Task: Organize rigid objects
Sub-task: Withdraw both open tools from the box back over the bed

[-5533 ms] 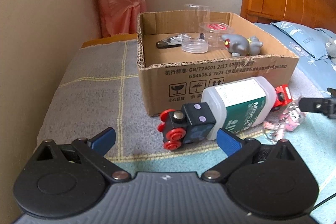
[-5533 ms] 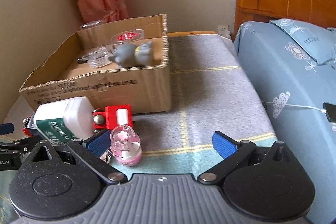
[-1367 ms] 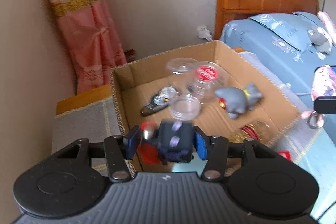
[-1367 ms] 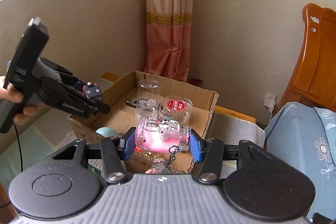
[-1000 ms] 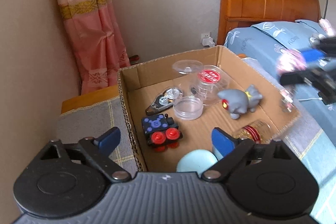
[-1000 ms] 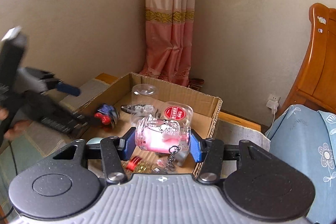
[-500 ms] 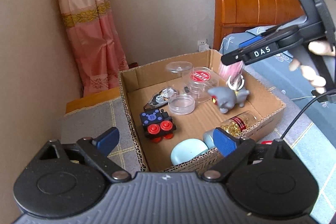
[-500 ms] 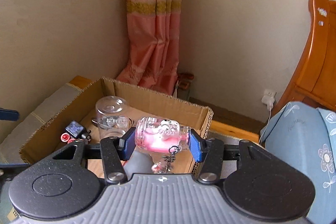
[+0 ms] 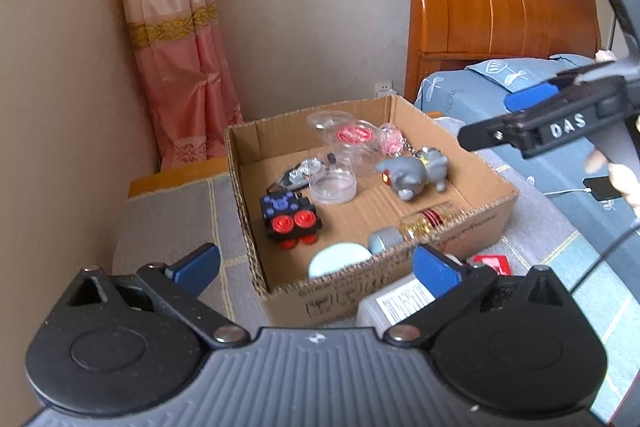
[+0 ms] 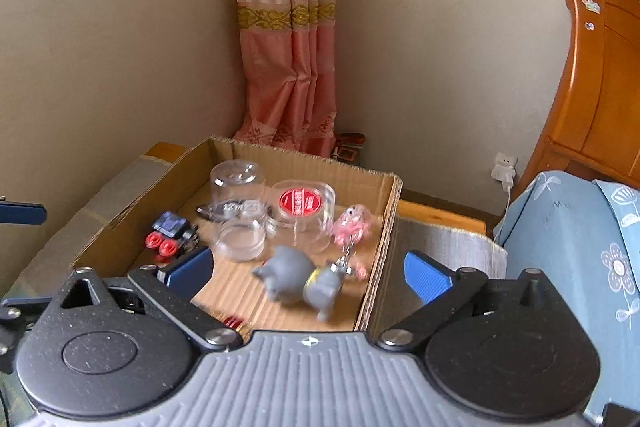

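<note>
A cardboard box point(image 9: 492, 203) point(image 10: 394, 195) stands on the grey blanket. Inside lie a black toy train with red wheels point(image 9: 290, 217) point(image 10: 170, 229), a grey toy animal point(image 9: 412, 173) point(image 10: 298, 281), clear plastic jars point(image 9: 334, 185) point(image 10: 240, 205), and a pink keychain globe point(image 9: 392, 139) point(image 10: 352, 223) near the back right corner. My left gripper point(image 9: 316, 267) is open and empty above the box's front. My right gripper point(image 10: 306, 273) is open and empty above the box; it also shows in the left wrist view point(image 9: 516, 119).
A white bottle point(image 9: 396, 303) and a red toy point(image 9: 492, 265) lie outside the box's front wall. A wooden headboard point(image 9: 500, 3) and a blue bed point(image 9: 580, 163) with a phone point(image 9: 602, 187) are at right. A pink curtain point(image 10: 288, 67) hangs behind.
My right gripper has opened and the pink keychain globe has dropped into the box's back right corner. My left gripper stays open and has drawn back a little.
</note>
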Demonstrator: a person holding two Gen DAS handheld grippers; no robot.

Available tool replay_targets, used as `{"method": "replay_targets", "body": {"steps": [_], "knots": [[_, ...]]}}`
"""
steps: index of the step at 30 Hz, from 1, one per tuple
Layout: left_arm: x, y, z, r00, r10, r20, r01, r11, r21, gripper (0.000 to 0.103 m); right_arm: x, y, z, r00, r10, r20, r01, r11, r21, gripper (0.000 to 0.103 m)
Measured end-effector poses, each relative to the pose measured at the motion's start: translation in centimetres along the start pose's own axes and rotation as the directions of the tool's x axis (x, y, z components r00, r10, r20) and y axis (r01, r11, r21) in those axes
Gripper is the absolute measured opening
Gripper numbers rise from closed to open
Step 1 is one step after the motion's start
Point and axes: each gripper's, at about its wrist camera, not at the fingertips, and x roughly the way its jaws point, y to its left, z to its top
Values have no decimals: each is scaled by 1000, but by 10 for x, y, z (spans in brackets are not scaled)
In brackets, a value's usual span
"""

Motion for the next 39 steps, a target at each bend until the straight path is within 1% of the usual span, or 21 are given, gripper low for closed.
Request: {"method": "replay_targets", "body": {"steps": [5,11,14,16,19,21,23,27,30,33,36,39], "knots": [[-3,-9,-13,1000,0,-31,-1,1000,-19,102,-18,9,-26,1000,-4,1,4,999,36,103],[-10,-22,-23,998,-2,-55,2,1000,-1,102,-26,18,-65,1000,-19,-4,19,996,88,103],[-12,-27,-26,998,-3,-57,2,1000,-5,102,-27,26,-84,999,-45,-19,46,996,73,103],[-14,-29,-29,998,0,-57,-1,1000,-16,102,-27,30,-97,998,-46,-31,48,996,72,103],[-16,-33,-35,1000,11,-20,-12,999,-31,102,-22,34,-117,997,-58,-59,63,994,93,103],[-15,-40,-38,1000,15,-11,-15,1000,-18,102,-17,34,-130,994,-79,-76,87,990,113,103],[-11,-48,-41,1000,9,-27,-9,1000,10,102,-11,34,-138,992,-88,-86,98,988,123,103],[-2,-61,-44,999,8,-35,-8,1000,10,102,-1,35,-150,990,-95,-103,105,989,100,103],[9,-69,-46,999,18,-42,-18,1000,-10,102,4,31,-155,990,-79,-119,93,989,112,103],[24,-75,-48,998,31,-61,-34,999,-37,102,5,32,-157,991,-82,-107,90,994,68,103],[36,-81,-48,996,35,-80,-39,998,-53,102,3,29,-160,994,-53,-94,57,997,43,103],[48,-87,-48,994,58,-87,-64,996,-58,102,2,25,-160,996,-36,-86,39,999,29,103]]}}
